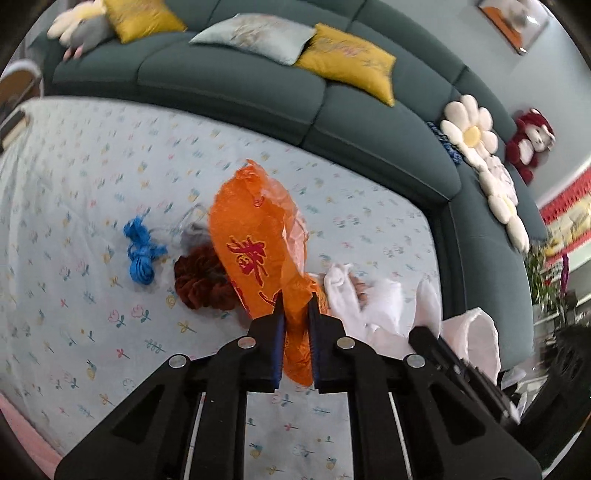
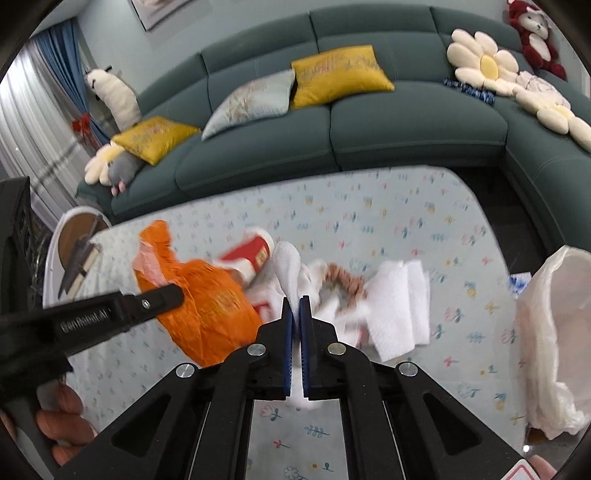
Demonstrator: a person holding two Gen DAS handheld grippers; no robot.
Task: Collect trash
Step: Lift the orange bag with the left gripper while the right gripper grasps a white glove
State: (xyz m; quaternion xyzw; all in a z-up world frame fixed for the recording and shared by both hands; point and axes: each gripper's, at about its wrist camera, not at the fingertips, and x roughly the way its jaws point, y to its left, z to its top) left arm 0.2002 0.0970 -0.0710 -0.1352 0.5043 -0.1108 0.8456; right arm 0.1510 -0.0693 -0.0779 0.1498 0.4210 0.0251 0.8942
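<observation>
Left gripper (image 1: 295, 299) pinches the orange bag (image 1: 255, 243), right gripper (image 2: 296, 302) clamps white tissue (image 2: 288, 269) beside it; thin plastic could tear or slip, spilling trash.

Teal sofa (image 2: 369, 122) behind floral-clothed table (image 2: 406, 206) — yellow cushions (image 2: 340, 74), daisy pillow (image 2: 484, 62), red teddy (image 2: 535, 33).
</observation>
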